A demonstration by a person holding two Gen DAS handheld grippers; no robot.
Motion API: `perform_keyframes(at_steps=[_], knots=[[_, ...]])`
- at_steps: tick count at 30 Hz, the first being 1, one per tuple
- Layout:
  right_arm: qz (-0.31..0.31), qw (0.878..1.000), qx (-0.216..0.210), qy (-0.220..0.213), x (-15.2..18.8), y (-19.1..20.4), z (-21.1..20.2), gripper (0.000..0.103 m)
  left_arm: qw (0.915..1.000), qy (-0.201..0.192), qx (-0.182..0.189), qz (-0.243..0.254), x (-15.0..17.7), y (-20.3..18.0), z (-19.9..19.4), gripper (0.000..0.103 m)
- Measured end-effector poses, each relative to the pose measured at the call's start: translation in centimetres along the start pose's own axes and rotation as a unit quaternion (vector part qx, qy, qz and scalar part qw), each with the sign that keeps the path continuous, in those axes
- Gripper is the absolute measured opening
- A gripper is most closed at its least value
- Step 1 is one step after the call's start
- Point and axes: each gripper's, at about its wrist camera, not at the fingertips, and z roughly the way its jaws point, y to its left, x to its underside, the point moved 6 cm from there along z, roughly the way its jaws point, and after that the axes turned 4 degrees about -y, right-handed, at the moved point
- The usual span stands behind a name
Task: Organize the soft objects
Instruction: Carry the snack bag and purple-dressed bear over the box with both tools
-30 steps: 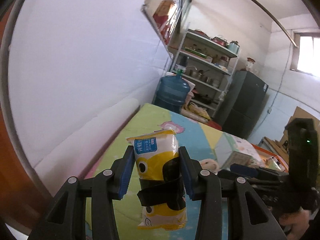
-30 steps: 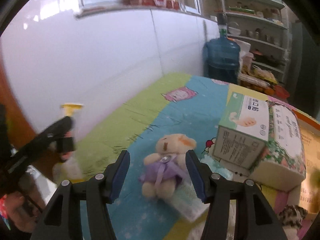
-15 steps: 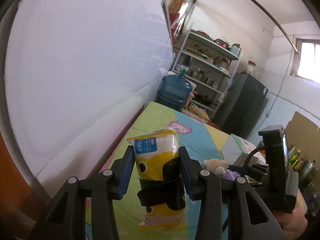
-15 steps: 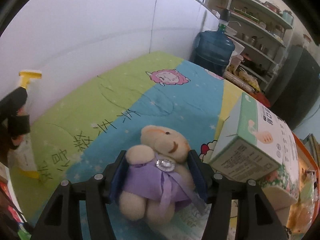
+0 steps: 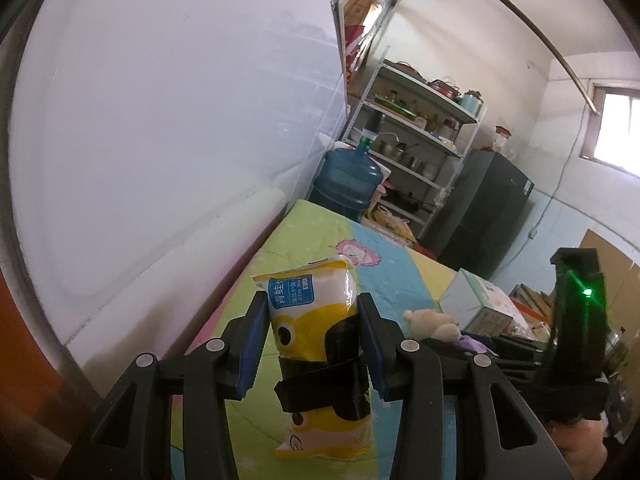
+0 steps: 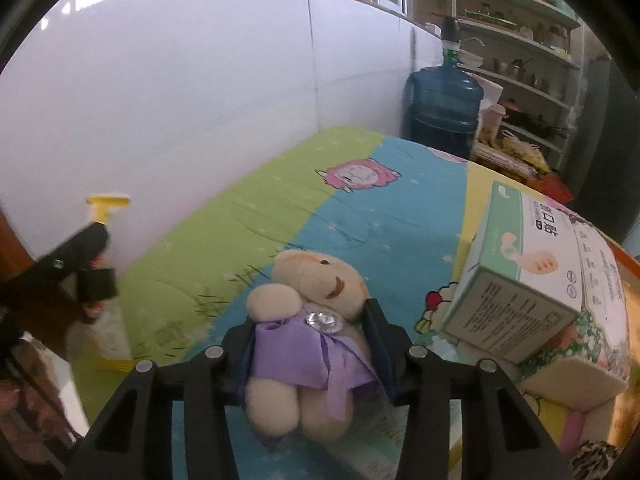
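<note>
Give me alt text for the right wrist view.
The right gripper is closing its fingers around a cream teddy bear in a purple dress, lying on a cartoon bedsheet. A green-and-white box sits right.

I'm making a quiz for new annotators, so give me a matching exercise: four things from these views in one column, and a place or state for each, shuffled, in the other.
Things:
1. yellow wipes pack
2. plush bear
3. blue water jug
4. green-and-white box

Places or states:
A. on the floor past the far end of the bedsheet
B. between the left tongs, gripped
C. resting tilted on a floral pack
D. between the right tongs, which are closing

Pairs: 1-B, 2-D, 3-A, 4-C
</note>
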Motion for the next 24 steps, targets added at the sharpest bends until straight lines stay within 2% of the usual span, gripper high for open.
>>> perform_keyframes(at_steps=[4, 11, 24], knots=[[0.008, 0.999, -0.019, -0.027, -0.3, 0.4, -2.2, 0.048, 1.0, -0.002, 0.007, 0.004, -0.2, -0.7, -0.1, 0.045], [0.017, 0.997, -0.021, -0.078, -1.0, -0.4, -7.0, 0.048, 0.999, -0.003, 0.04, 0.02, -0.8, -4.3, 0.3, 0.045], [0.058, 0.993, 0.005, -0.107, 1.3, -5.3, -12.4, 0.048, 0.9919, 0.023, 0.104, 0.069, 1.0, -13.1, 0.8, 0.045]])
